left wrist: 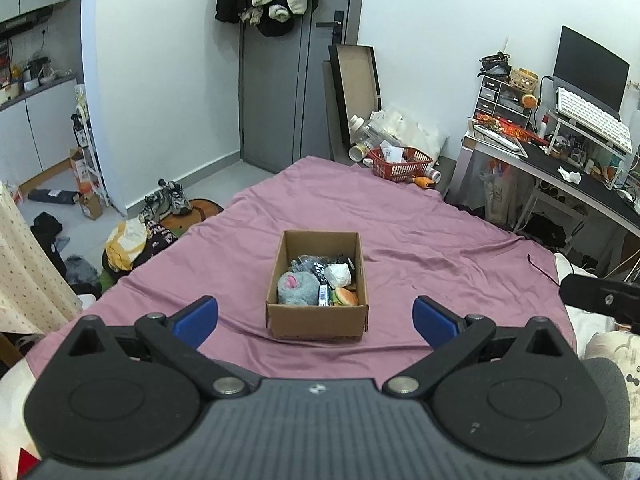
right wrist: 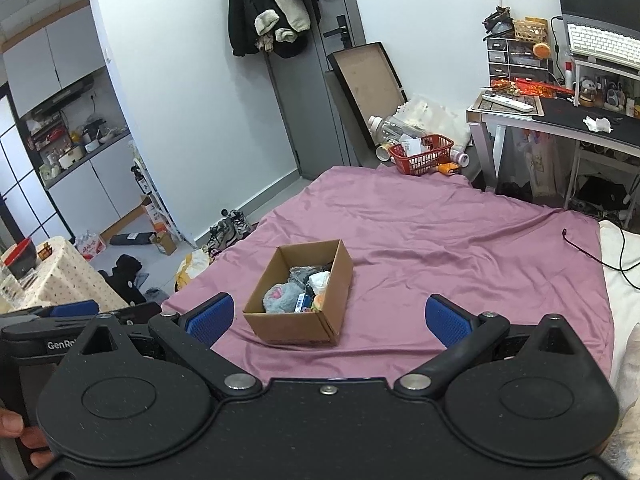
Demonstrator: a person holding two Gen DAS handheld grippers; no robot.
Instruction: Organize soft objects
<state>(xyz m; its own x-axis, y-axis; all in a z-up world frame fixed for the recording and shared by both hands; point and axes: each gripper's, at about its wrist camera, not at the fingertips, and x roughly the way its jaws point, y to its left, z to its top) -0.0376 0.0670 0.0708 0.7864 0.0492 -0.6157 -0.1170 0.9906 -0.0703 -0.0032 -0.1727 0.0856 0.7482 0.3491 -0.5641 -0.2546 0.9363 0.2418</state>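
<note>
A brown cardboard box [left wrist: 316,322] stands on the purple bedsheet [left wrist: 420,240]. Inside lie a grey plush with a pink patch [left wrist: 296,287], a white soft piece [left wrist: 338,275], a burger-shaped toy [left wrist: 346,297] and dark items. My left gripper [left wrist: 316,318] is open and empty, held back from the box's near side. My right gripper [right wrist: 330,320] is open and empty, to the right of and behind the box [right wrist: 298,322]; the grey plush [right wrist: 280,297] shows inside it. The left gripper's blue pad [right wrist: 74,309] shows at the right view's left edge.
A red basket [left wrist: 400,163] and bottles sit at the bed's far edge. A desk [left wrist: 580,176] with keyboard and monitor stands to the right. Shoes [left wrist: 168,200] and clothes lie on the floor to the left. A white pillow [right wrist: 620,252] is at right.
</note>
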